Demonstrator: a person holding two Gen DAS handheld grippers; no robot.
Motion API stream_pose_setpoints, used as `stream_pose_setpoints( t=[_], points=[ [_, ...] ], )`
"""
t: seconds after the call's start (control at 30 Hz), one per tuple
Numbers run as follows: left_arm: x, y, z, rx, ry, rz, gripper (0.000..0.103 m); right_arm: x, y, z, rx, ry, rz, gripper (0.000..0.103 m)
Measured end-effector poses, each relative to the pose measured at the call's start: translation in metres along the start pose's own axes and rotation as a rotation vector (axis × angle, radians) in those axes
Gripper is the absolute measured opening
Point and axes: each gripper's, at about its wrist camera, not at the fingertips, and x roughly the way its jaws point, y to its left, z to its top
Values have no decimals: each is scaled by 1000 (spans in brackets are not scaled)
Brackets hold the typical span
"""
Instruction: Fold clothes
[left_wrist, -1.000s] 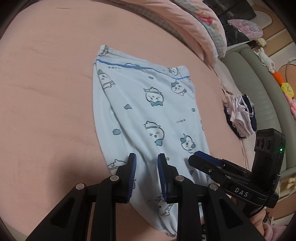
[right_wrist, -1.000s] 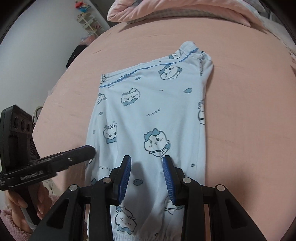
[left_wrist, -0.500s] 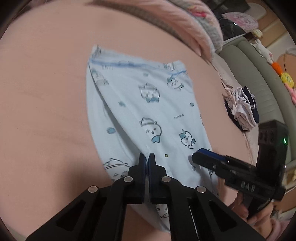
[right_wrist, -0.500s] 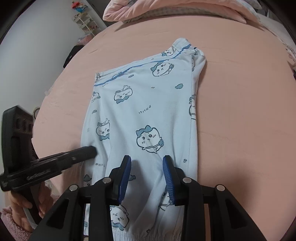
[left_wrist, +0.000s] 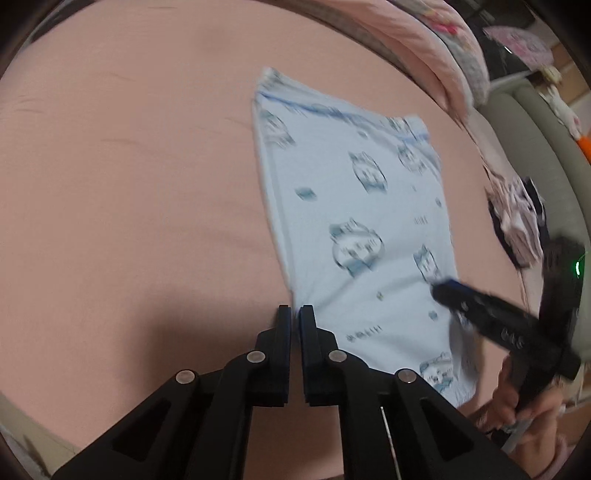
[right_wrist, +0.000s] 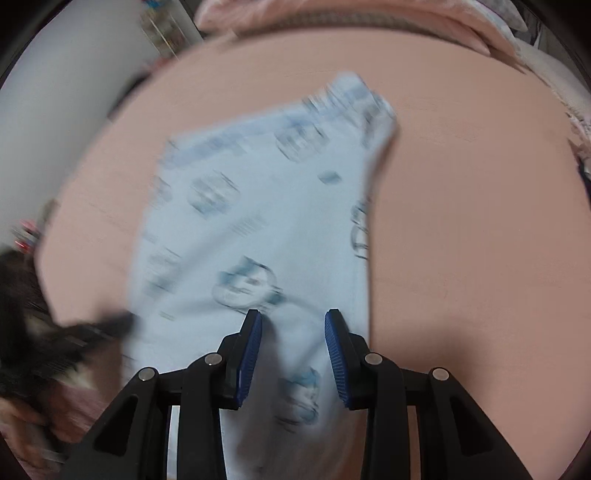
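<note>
Left wrist view. A pair of pale blue cotton pyjama trousers printed with small cartoon animal faces (left_wrist: 354, 229) lies flat on the pink bed sheet (left_wrist: 129, 184), waistband at the far end, cuffs towards the camera. The left tongs (left_wrist: 294, 314) sit at the garment's near left edge with the jaws drawn almost together, having just been closing; a thin fold of the edge appears to lie between the tips, though blur leaves the grip uncertain. At right the right tongs (left_wrist: 441, 288) reach over the trousers from a person's hand (left_wrist: 517, 402). A rolled pink quilt (left_wrist: 424, 48) lies along the far side of the bed, a small heap of dark and white clothes (left_wrist: 517, 218) near the right edge, and a grey-green padded bed frame (left_wrist: 546, 147) beyond it.

Right wrist view. The right tongs (right_wrist: 293, 321) hover over the lower right part of the trousers (right_wrist: 258, 206), the blue ribbed pads (right_wrist: 336, 343) standing apart with loose cloth below them and nothing pinched. The left tongs (right_wrist: 122, 319), blurred, point at the garment's left edge.
</note>
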Motion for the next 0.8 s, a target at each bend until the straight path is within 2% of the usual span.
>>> stream_pose_setpoints(
  t=[0.03, 0.07, 0.17, 0.23, 0.33, 0.37, 0.5, 0.7, 0.8],
  points=[
    [-6, 1, 2, 3, -28, 23, 5, -4, -2, -2, 2, -8, 9, 34],
    [-14, -2, 5, 21, -57, 11, 5, -7, -4, -3, 4, -17, 18, 34],
    [-20, -27, 5, 85, -91, -125, 6, -19, -9, -8, 3, -46, 43, 35],
    [-7, -51, -2, 168, -65, -114, 10, -26, -6, -11, -24, -62, 49, 35],
    [13, -77, -16, 266, -12, -79, 34, -21, 0, -21, -65, -21, 52, 35],
    [19, -84, -21, 295, 5, -63, 38, -17, 1, -27, -79, -1, 35, 35],
    [24, -93, -42, 402, 12, 80, 38, -19, 7, -47, -144, 16, -17, 35],
    [7, -81, -64, 369, 38, 130, 40, -28, 9, -66, -158, 43, -76, 37],
    [-5, -84, -65, 353, -8, 107, 40, -33, 6, -73, -137, 44, -94, 42]
  ],
)
